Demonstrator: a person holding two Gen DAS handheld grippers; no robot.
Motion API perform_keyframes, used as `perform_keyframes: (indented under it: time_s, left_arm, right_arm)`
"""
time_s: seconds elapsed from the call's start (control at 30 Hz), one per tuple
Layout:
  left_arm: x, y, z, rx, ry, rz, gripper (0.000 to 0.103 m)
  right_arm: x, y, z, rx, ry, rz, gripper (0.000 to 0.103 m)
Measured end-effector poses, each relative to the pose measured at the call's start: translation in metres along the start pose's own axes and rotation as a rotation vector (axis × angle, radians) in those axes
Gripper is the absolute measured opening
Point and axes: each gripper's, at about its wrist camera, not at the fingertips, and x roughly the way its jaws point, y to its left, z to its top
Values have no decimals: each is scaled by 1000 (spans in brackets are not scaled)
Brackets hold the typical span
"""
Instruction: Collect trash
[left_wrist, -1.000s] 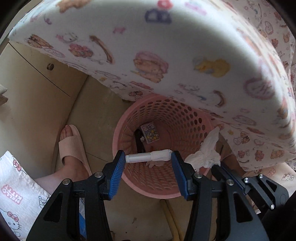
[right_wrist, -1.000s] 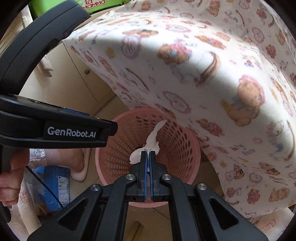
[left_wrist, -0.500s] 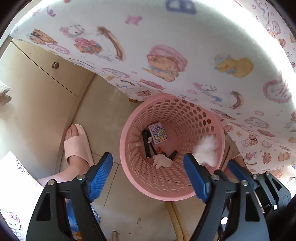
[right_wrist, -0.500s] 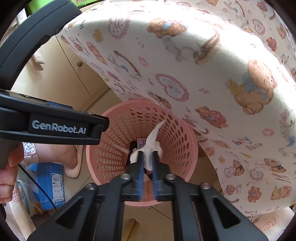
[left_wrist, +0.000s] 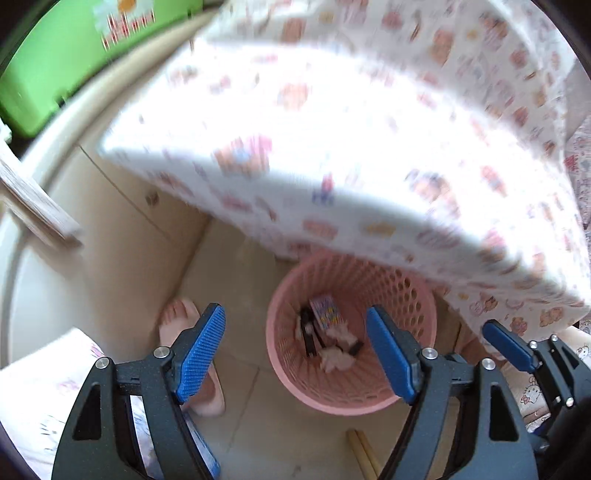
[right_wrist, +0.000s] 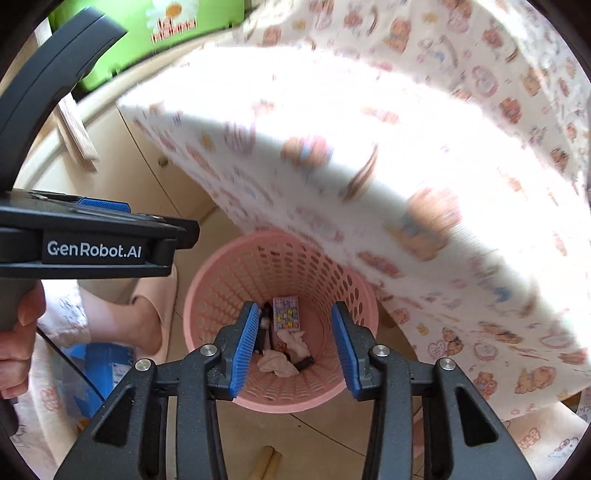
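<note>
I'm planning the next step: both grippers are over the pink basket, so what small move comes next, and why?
Probably lift both away to seek more trash. The left gripper and right gripper are open and empty, and the crumpled tissue lies inside the pink basket.

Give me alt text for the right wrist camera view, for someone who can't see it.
The open right gripper hangs empty over a pink basket on the floor, with crumpled tissue and a small printed packet at its bottom. A cartoon-print cloth overhangs the basket; the left gripper crosses at left.
</note>
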Motion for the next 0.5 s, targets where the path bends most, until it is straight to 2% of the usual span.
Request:
perform_keyframes:
  time_s: [0.23, 0.3, 0.4, 0.5]
  left_arm:
    - [-53, -2, 4, 39, -209, 41, 78]
    - [-64, -3, 5, 37, -255, 46, 85]
    - [-80, -3, 7, 34, -318, 44, 88]
    - [-94, -6, 9, 34, -381, 45, 95]
  right_arm:
    - [-60, -11, 9, 31, -154, -23, 53]
    - [-74, -17, 10, 57, -195, -29, 54]
    - [-92, -25, 13, 86, -243, -40, 55]
    - [-114, -36, 13, 106, -292, -55, 62]
